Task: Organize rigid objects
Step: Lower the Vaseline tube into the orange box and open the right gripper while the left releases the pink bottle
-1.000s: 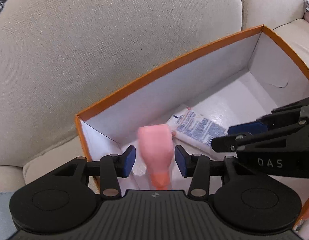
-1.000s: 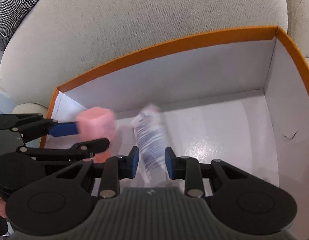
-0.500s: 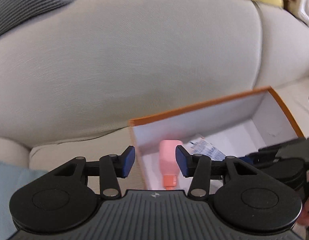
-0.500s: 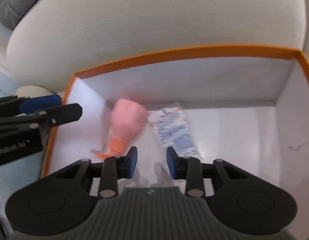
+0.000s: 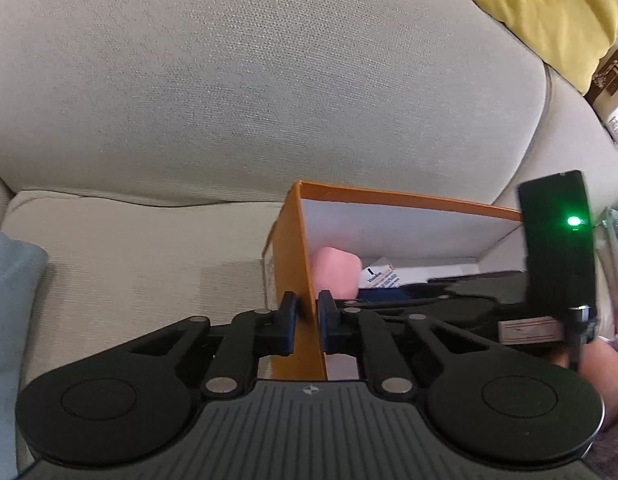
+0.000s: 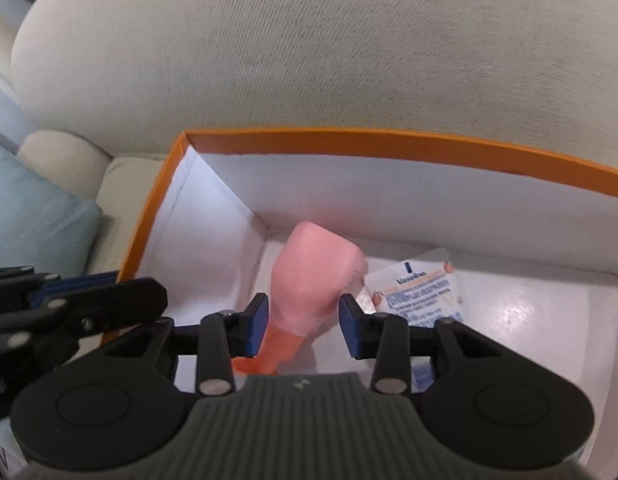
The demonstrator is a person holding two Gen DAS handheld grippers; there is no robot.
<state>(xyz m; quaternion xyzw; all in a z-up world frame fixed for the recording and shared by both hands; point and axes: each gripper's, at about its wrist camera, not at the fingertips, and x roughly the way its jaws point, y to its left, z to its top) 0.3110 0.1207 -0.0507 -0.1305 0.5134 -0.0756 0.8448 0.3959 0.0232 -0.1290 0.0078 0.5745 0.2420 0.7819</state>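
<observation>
On the beige sofa seat [image 5: 141, 248], the orange shoebox [image 6: 389, 146] already holds a pink tube [image 6: 317, 276] and a white printed tube [image 6: 421, 292], lying side by side. Clamped tight on the box's side wall is the left gripper [image 5: 305, 312]. Over the pink tube's neck, the right gripper [image 6: 303, 320] has just been widening, pads apparently clear. Sorting looks nearly finished.

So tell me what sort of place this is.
Most likely a living room at home: a cream sofa with a yellow cushion on it, and an orange box holding toiletries on the seat.
</observation>
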